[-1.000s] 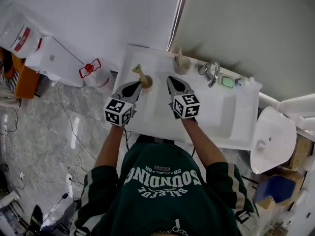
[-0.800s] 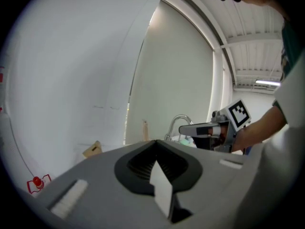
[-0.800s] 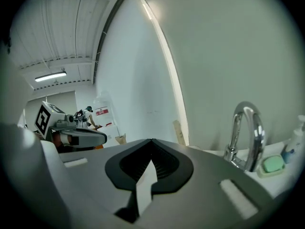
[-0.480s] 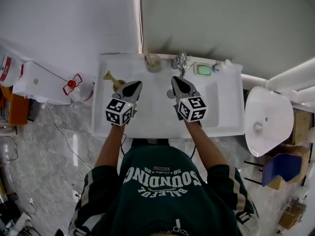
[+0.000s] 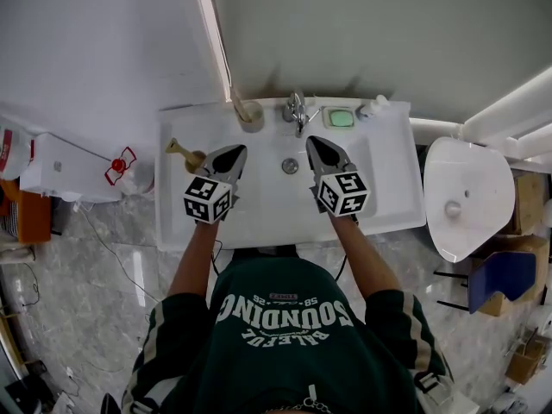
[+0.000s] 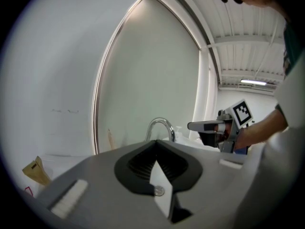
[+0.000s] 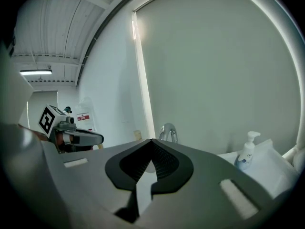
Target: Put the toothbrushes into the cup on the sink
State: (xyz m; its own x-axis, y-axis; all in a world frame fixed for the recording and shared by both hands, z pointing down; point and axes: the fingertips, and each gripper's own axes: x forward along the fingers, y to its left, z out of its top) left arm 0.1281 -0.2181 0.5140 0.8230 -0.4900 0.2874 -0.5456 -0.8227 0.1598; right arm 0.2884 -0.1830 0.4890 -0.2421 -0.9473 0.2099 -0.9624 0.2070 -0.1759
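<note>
Toothbrushes are what I have to move, and I can only half make them out: a thin pale stick (image 5: 235, 102) stands up out of the cup (image 5: 251, 116), just ahead of my left gripper (image 6: 154, 142) and a little to its right. A tan, wooden-looking thing (image 5: 183, 151) stands close off the left side of those same jaws on the sink (image 5: 259, 218). Whether that tan piece is a brush I cannot tell. Both pairs of my jaws are pressed together at their tips with nothing between them, the right gripper (image 7: 151, 141) included. They hang side by side over the basin, with the faucet (image 5: 296, 110) ahead of the gap between them. I judge a toothbrush to be very light and stiff, with a narrow, smooth handle. Weight will be no trouble, but it could swivel or slip in a pinch. I would spread the left jaws, since they sit nearest, and close across the flat of the handle near its middle, well clear of the bristles. A firm squeeze should do no harm. The cup looks small and light, so a nudge from my tips might tip it, and the brush should go in from straight above.
</note>
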